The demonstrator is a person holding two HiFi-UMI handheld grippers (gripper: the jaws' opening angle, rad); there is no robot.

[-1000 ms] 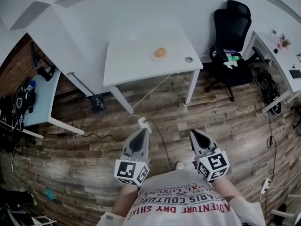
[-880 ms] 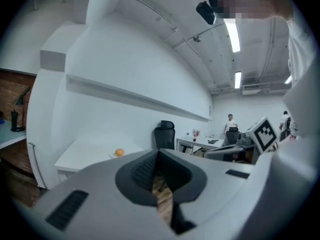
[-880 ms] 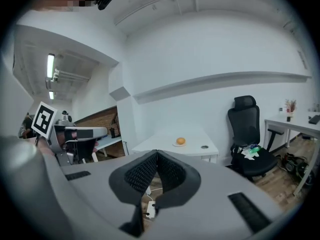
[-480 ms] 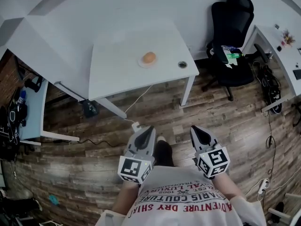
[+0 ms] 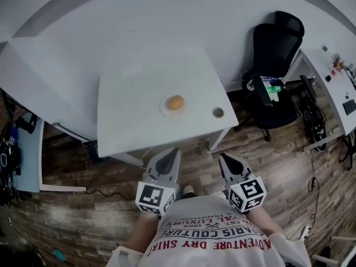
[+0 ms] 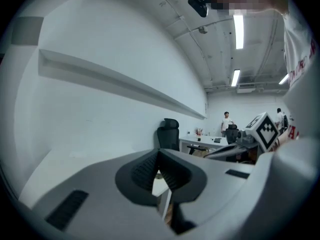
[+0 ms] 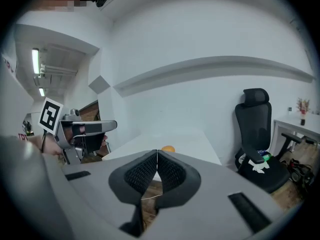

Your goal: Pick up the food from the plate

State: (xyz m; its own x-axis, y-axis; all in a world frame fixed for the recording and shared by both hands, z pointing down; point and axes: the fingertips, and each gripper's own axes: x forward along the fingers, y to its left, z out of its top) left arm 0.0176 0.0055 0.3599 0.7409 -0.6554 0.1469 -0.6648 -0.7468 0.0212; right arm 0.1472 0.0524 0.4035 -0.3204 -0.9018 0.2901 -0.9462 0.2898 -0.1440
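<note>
An orange, rounded piece of food (image 5: 176,102) lies on a small white plate (image 5: 167,108) near the middle of a white table (image 5: 128,121). Both grippers are held low in front of the person, short of the table's near edge. My left gripper (image 5: 173,151) is shut and holds nothing; its pads meet in the left gripper view (image 6: 159,157). My right gripper (image 5: 223,158) is also shut and holds nothing. In the right gripper view the food (image 7: 168,148) shows just above the shut jaw tips (image 7: 157,154), far off on the table.
A small round dark-rimmed object (image 5: 218,112) sits near the table's right front corner. A black office chair (image 5: 275,65) stands to the right of the table, with another desk (image 5: 334,88) beyond it. Cables run over the wooden floor (image 5: 289,166).
The person has walked toward the table: table, plate and food now lie much closer to the grippers in the head view. Both grippers stay shut and level.
</note>
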